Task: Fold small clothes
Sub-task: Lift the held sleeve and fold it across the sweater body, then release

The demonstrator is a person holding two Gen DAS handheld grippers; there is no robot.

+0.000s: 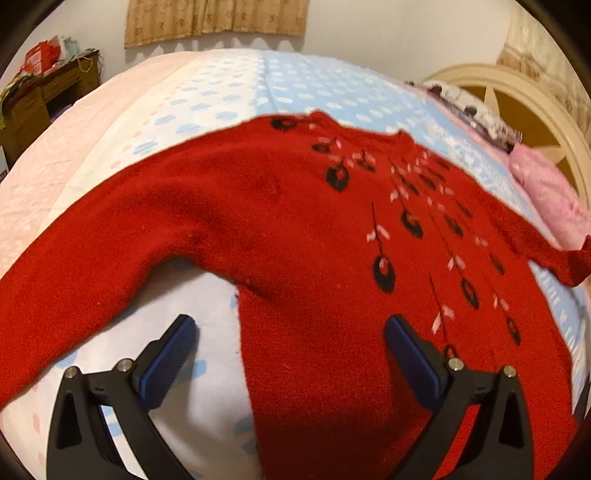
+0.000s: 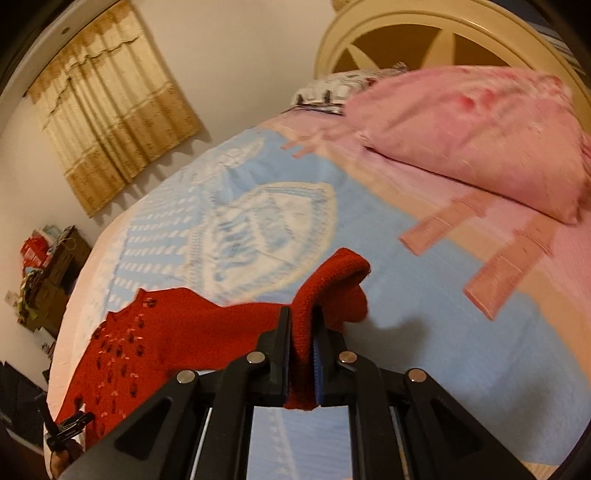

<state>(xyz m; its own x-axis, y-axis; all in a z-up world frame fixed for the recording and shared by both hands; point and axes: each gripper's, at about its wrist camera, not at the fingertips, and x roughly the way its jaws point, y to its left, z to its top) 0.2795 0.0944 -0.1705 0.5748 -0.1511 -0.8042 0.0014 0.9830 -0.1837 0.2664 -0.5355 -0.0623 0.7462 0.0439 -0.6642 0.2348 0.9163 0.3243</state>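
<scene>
A red knitted sweater [image 1: 295, 221] with black and pink leaf patterns lies spread on the bed, one sleeve running out to the left. My left gripper [image 1: 290, 325] hovers open over its lower side edge; one finger is above the blanket, the other above the red knit, and nothing is pinched. In the right wrist view my right gripper [image 2: 302, 317] is shut on the cuff of the other sleeve [image 2: 343, 273]. The cuff is lifted off the blanket and folds over above the jaws. The sweater's body [image 2: 155, 332] trails away to the lower left.
The bed carries a light blue, white and pink blanket [image 2: 258, 206]. A pink pillow [image 2: 480, 136] lies against the cream headboard [image 2: 443, 29] on the right. A tan curtain [image 2: 110, 122] hangs on the far wall, and a cluttered wooden desk [image 1: 44, 96] stands past the bed's left side.
</scene>
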